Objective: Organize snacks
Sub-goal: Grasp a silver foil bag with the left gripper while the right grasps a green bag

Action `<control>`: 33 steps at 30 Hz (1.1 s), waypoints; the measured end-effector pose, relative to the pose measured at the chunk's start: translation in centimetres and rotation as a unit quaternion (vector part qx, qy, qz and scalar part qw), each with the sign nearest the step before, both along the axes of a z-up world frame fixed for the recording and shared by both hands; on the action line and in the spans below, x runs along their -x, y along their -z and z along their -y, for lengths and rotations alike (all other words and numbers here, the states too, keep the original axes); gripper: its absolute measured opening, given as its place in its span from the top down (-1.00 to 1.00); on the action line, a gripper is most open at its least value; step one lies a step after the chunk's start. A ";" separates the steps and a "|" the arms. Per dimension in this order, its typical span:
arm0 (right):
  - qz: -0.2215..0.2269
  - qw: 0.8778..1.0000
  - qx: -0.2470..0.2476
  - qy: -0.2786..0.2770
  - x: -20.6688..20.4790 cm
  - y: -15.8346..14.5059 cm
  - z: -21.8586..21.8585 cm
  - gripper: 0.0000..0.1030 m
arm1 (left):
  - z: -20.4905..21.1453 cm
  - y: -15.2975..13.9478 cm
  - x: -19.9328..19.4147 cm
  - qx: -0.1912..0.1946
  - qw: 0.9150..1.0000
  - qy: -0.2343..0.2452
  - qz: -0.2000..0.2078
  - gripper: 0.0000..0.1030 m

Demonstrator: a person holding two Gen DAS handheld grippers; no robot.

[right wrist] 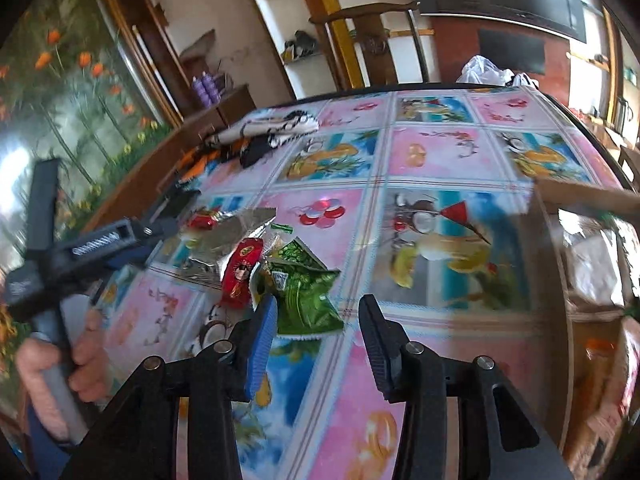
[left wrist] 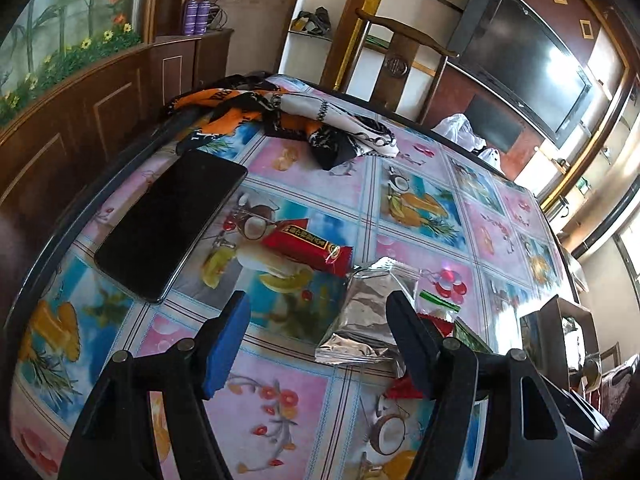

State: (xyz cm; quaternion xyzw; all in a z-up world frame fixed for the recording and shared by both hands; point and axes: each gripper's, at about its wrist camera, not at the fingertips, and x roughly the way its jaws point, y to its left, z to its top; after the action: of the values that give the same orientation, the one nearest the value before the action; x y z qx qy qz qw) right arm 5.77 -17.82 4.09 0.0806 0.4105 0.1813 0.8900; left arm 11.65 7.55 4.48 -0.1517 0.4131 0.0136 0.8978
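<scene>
Snacks lie in a loose cluster on the fruit-print tablecloth (left wrist: 420,200). In the left wrist view a red wrapped bar (left wrist: 308,246) lies ahead, and a silver foil pouch (left wrist: 366,316) sits against my right finger. My left gripper (left wrist: 318,308) is open and empty above the cloth; it also shows at the left of the right wrist view (right wrist: 160,224). In the right wrist view my right gripper (right wrist: 316,308) is open and empty just before a green snack bag (right wrist: 306,292), with a red packet (right wrist: 240,274) and the silver pouch (right wrist: 224,240) to its left.
A black phone (left wrist: 168,224) lies left of the snacks. A patterned scarf (left wrist: 288,116) is bunched at the far edge. A cardboard box (right wrist: 592,272) stands at the table's right side. A wooden chair (left wrist: 404,56) stands behind the table.
</scene>
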 end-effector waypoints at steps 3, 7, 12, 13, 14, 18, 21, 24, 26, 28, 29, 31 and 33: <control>0.002 1.000 0.022 -0.017 -1.0 0.5 -1.5 -0.01 | 0.9 -0.1 -0.1 -0.013 1.000 0.017 0.001 -0.42; 0.007 0.999 0.046 -0.017 -1.8 1.3 -2.8 -0.04 | 1.7 0.3 -0.5 -0.024 0.999 0.030 -0.007 -0.50; 0.007 0.998 0.057 -0.021 -1.9 2.6 -3.3 0.26 | 2.2 0.9 -1.0 -0.038 0.999 0.033 -0.018 -0.50; 0.009 0.998 0.054 -0.021 -1.9 2.6 -3.1 0.27 | 2.3 1.0 -1.1 -0.040 0.998 0.033 -0.020 -0.50; 0.009 0.999 0.049 -0.018 -1.8 2.6 -2.8 0.31 | 2.6 1.3 -1.3 -0.047 0.998 0.035 -0.024 -0.50; 0.016 1.000 0.021 0.002 -1.8 1.7 -0.8 0.48 | 4.4 2.0 -1.9 -0.092 0.994 0.050 -0.031 -0.50; 0.021 1.000 0.006 0.011 -1.6 1.1 0.2 0.48 | 5.6 2.7 -2.5 -0.126 0.990 0.057 -0.035 -0.50; 0.029 0.999 -0.008 0.015 -1.3 0.2 0.6 0.48 | 5.9 3.0 -2.8 -0.130 0.989 0.061 -0.034 -0.51; 0.036 0.999 -0.011 0.014 -0.9 -0.2 0.6 0.48 | 5.8 3.1 -3.1 -0.131 0.989 0.056 -0.032 -0.51; 0.039 0.999 -0.011 0.012 -0.8 -0.4 0.5 0.48 | 5.8 3.2 -3.3 -0.124 0.990 0.058 -0.032 -0.51; 0.039 0.999 -0.012 0.014 -0.8 -0.4 0.5 0.48 | 5.7 3.3 -3.5 -0.115 0.991 0.063 -0.037 -0.51; 0.037 0.999 -0.015 0.013 -0.8 -0.3 0.5 0.48 | 5.7 3.7 -3.7 -0.110 0.991 0.067 -0.046 -0.51; 0.035 0.999 -0.013 0.014 -0.9 -0.2 0.5 0.48 | 5.9 3.6 -3.6 -0.115 0.990 0.068 -0.044 -0.51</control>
State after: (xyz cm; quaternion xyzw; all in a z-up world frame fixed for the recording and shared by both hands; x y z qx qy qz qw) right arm 6.64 -18.35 4.33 0.0919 0.3750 0.1767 0.9054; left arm 15.23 1.69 0.84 -0.0187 0.4573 0.0068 0.8891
